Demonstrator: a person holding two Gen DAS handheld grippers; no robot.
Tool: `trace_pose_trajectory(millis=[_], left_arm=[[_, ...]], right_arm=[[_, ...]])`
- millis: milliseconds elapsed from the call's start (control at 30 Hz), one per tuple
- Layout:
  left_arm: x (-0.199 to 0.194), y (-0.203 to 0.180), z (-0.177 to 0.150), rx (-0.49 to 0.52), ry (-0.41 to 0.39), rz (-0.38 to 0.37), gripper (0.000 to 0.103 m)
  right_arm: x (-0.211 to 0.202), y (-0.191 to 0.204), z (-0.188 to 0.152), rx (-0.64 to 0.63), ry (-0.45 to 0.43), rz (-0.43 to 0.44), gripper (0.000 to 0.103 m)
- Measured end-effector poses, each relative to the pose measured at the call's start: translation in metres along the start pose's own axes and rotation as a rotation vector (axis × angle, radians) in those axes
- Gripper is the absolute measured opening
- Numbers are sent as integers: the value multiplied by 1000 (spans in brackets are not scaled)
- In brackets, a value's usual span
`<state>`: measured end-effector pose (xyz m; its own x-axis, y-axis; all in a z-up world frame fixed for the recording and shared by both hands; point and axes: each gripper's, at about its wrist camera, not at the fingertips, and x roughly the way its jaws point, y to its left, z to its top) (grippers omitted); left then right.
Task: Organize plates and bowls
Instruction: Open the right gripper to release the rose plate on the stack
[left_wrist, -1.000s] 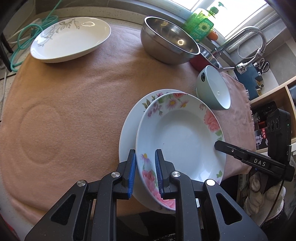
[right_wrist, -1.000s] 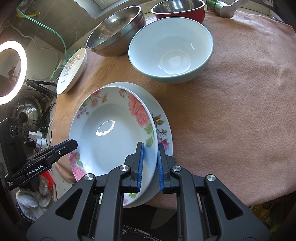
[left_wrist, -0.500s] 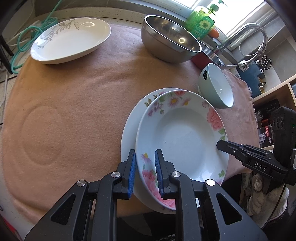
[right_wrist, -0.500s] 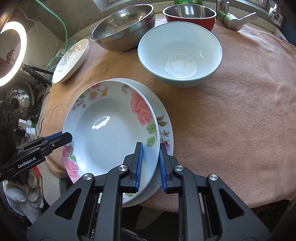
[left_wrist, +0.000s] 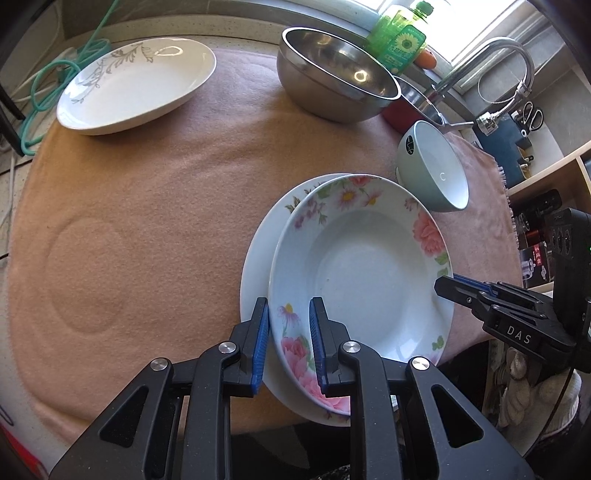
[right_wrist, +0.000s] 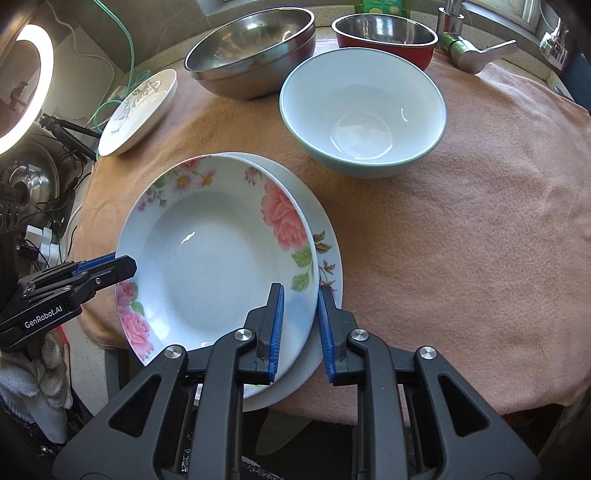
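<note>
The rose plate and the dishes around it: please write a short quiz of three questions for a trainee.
1. True or false: both the left gripper and the right gripper hold the rim of the rose plate.
2. What lies directly under the rose plate? A) white plate B) steel bowl C) bare cloth
3. Fill in: the pale green bowl contains ____.

Key: 1 true; 2 A; 3 nothing.

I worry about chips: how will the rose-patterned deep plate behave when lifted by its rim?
The rose-patterned deep plate looks glazed and glossy, so probably rigid, brittle and slippery. Left gripper and right gripper straddle opposite rims, which likely limits tipping.
</note>
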<state>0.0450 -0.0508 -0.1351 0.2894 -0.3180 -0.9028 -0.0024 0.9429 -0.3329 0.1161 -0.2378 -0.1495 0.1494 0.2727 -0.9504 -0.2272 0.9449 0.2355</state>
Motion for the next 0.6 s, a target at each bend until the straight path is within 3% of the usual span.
trace_pose_trajectory(millis=[600], left_arm=[[3,-4,0,9,10,4,19]], right_arm=[[-2,-1,1,3,-7,-1,25]])
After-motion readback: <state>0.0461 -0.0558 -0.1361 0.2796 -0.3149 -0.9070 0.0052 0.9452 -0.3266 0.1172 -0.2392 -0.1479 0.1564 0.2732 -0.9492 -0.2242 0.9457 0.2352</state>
